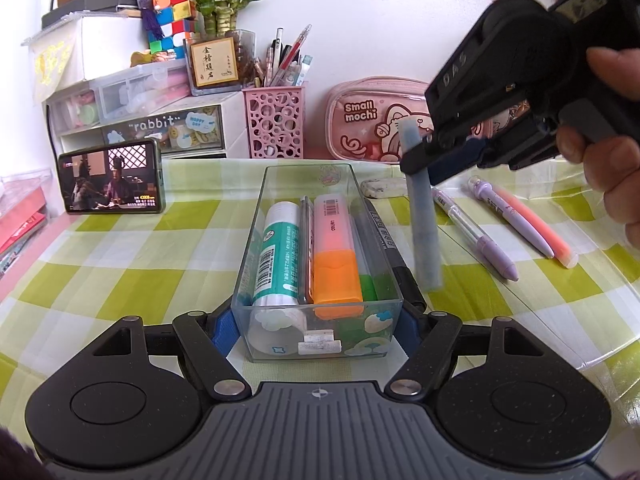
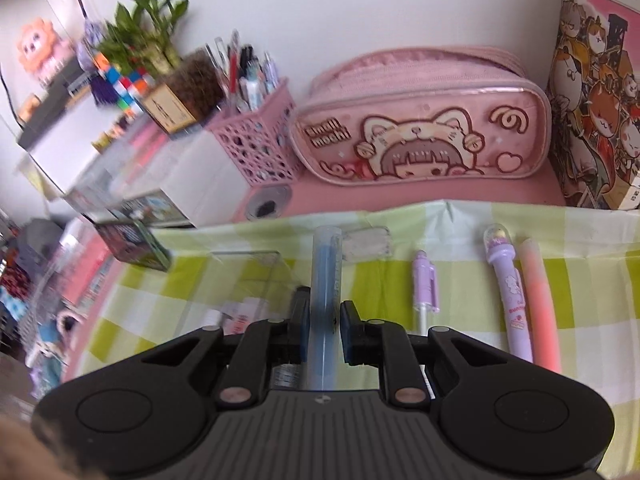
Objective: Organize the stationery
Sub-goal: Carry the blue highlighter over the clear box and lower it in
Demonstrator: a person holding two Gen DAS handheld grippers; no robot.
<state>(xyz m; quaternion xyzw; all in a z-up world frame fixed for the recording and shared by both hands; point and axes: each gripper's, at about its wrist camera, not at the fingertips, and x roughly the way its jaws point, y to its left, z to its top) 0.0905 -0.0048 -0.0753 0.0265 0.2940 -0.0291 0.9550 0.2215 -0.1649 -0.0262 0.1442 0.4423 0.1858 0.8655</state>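
Note:
A clear plastic box stands on the checked cloth, and my left gripper is shut on its near end, one finger on each side wall. Inside lie a glue stick, an orange highlighter and a green marker. A black marker lies along the box's right wall. My right gripper is shut on a grey-blue translucent tube, held nearly upright just right of the box. Two purple pens and a pink highlighter lie on the cloth to the right.
A white eraser lies behind the box. At the back stand a pink pen holder, a pink pencil case, drawer units and a phone propped at the left. A hand holds the right gripper.

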